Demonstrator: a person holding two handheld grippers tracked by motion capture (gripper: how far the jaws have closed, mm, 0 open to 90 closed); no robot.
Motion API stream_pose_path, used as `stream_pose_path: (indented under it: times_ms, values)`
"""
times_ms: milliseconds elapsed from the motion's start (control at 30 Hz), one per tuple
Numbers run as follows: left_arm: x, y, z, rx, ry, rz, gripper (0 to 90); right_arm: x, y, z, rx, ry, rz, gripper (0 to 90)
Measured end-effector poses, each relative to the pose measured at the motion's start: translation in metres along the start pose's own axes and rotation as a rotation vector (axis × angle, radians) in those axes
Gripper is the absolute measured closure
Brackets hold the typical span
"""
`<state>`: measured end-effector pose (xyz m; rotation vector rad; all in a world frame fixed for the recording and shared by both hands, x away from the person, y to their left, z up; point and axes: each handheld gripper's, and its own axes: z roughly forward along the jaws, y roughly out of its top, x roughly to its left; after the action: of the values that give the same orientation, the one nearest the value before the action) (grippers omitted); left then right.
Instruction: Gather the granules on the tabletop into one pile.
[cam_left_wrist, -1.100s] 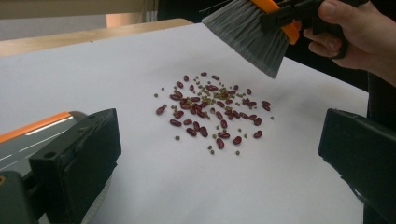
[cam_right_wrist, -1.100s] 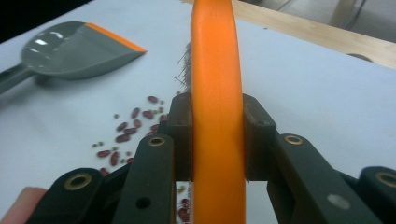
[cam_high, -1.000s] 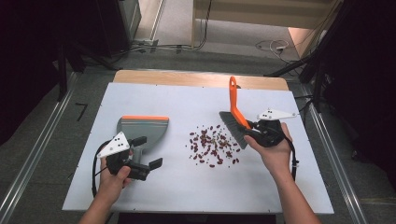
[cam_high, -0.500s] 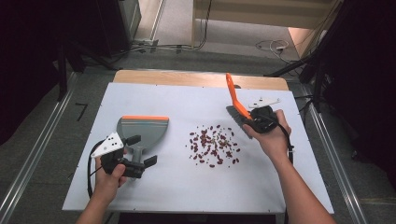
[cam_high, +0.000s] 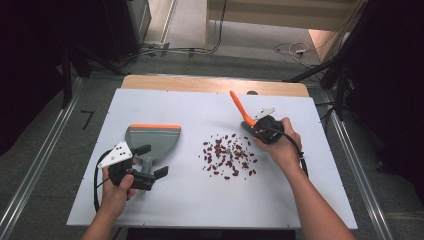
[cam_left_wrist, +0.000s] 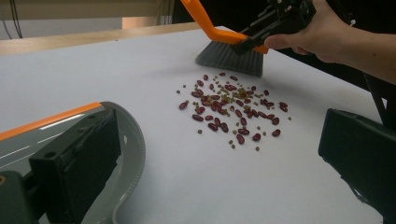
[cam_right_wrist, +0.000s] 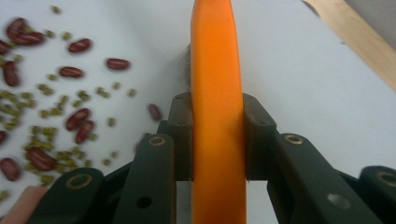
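Observation:
A grey dustpan (cam_high: 152, 138) with an orange front edge lies left of centre; its rim (cam_left_wrist: 133, 140) shows in the left gripper view. My left gripper (cam_high: 153, 160) sits at its near side, jaws wide open, one jaw over the pan. A scatter of red beans and small green beans (cam_high: 227, 155) lies mid-table, also seen as beans (cam_left_wrist: 229, 107) ahead of the left gripper. My right gripper (cam_high: 261, 128) is shut on the orange handle (cam_right_wrist: 215, 93) of a small brush (cam_left_wrist: 229, 56), whose dark bristles rest on the table at the far right edge of the beans.
The white table top (cam_high: 200, 200) ends in a wooden strip (cam_high: 210, 83) at the far side. Metal rails (cam_high: 35, 170) run along both sides of the table. Cables trail from both grippers.
My right gripper has carried the brush left and slightly farther away, with the handle leaning more to the left. The left gripper and the dustpan have hardly moved.

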<state>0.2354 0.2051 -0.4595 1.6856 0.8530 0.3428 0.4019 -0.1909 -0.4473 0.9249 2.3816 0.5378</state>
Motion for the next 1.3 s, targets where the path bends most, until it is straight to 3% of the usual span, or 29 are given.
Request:
stream_pose_path:
  times_ms: [233,467,867,967,1067,1300]
  values:
    - [-0.001,0.0,0.002,0.002,0.001,0.001,0.0,0.019,-0.001,-0.001,0.008,0.044,-0.008,69.1]
    - [0.0,0.001,0.002,-0.004,-0.002,-0.001,0.0,0.037,-0.005,-0.011,-0.008,0.1,-0.046,68.9]
    - [-0.001,0.002,0.002,-0.001,-0.004,0.004,0.0,0.064,-0.014,-0.025,-0.027,0.13,-0.123,68.7]
    - [-0.001,0.002,0.002,-0.003,-0.006,0.004,0.0,0.066,-0.017,-0.029,-0.034,0.147,-0.181,68.7]
    - [-0.001,0.002,0.002,-0.001,-0.004,0.004,0.0,0.064,-0.016,-0.032,-0.042,0.121,-0.234,68.9]
    - [-0.001,0.002,0.001,-0.003,-0.002,0.003,0.0,0.043,0.009,-0.039,-0.099,0.108,-0.22,69.0]
